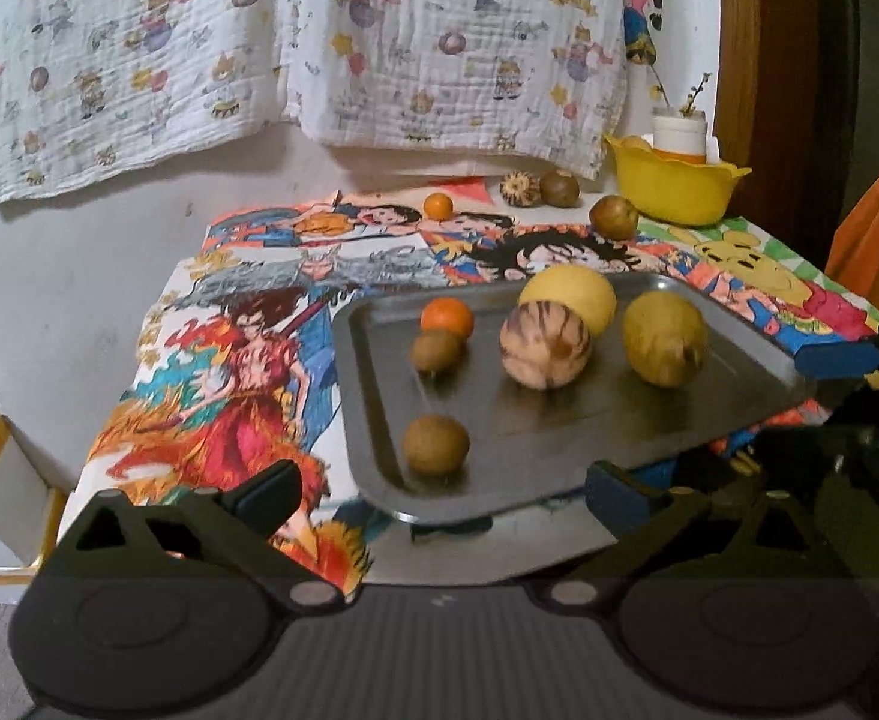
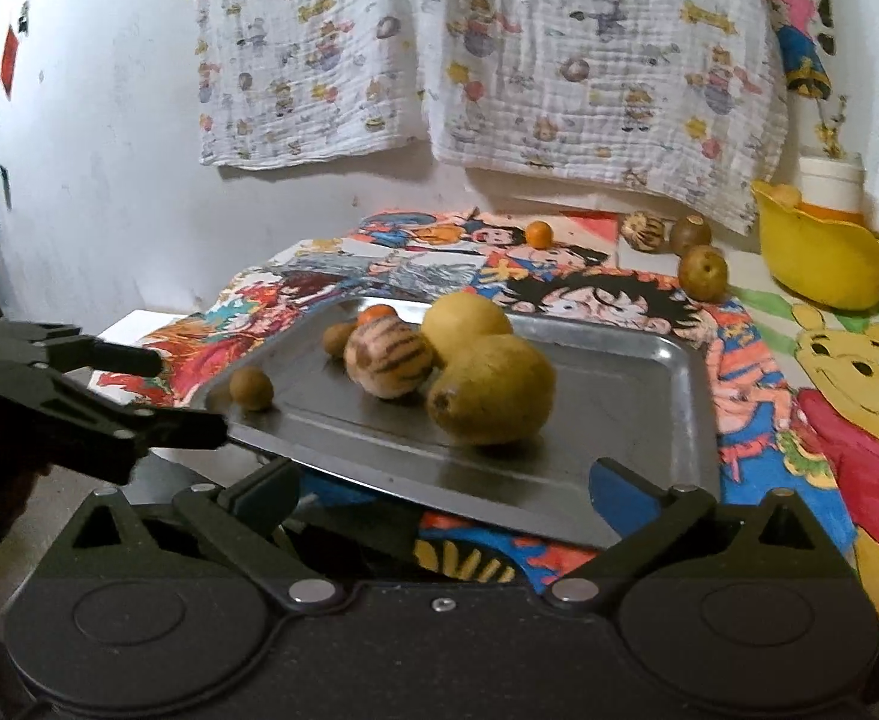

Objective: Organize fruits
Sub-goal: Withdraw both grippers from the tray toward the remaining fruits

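Observation:
A steel tray (image 1: 559,438) lies on the cartoon cloth, its near corner past the table edge. It holds a striped melon (image 1: 544,345), two yellow fruits (image 1: 664,339), an orange (image 1: 446,317) and two brown fruits (image 1: 435,444). My left gripper (image 1: 442,495) is open, fingers either side of the tray's near corner. My right gripper (image 2: 442,489) is open at the tray's (image 2: 649,372) near edge. The left gripper (image 2: 157,390) shows in the right wrist view at the tray's left corner.
A yellow bowl (image 1: 673,183) with a white jar stands at the back right. Loose on the cloth behind the tray lie a small orange (image 1: 438,206), brown fruits (image 1: 613,217) and a striped one (image 1: 520,187). A patterned cloth hangs on the wall.

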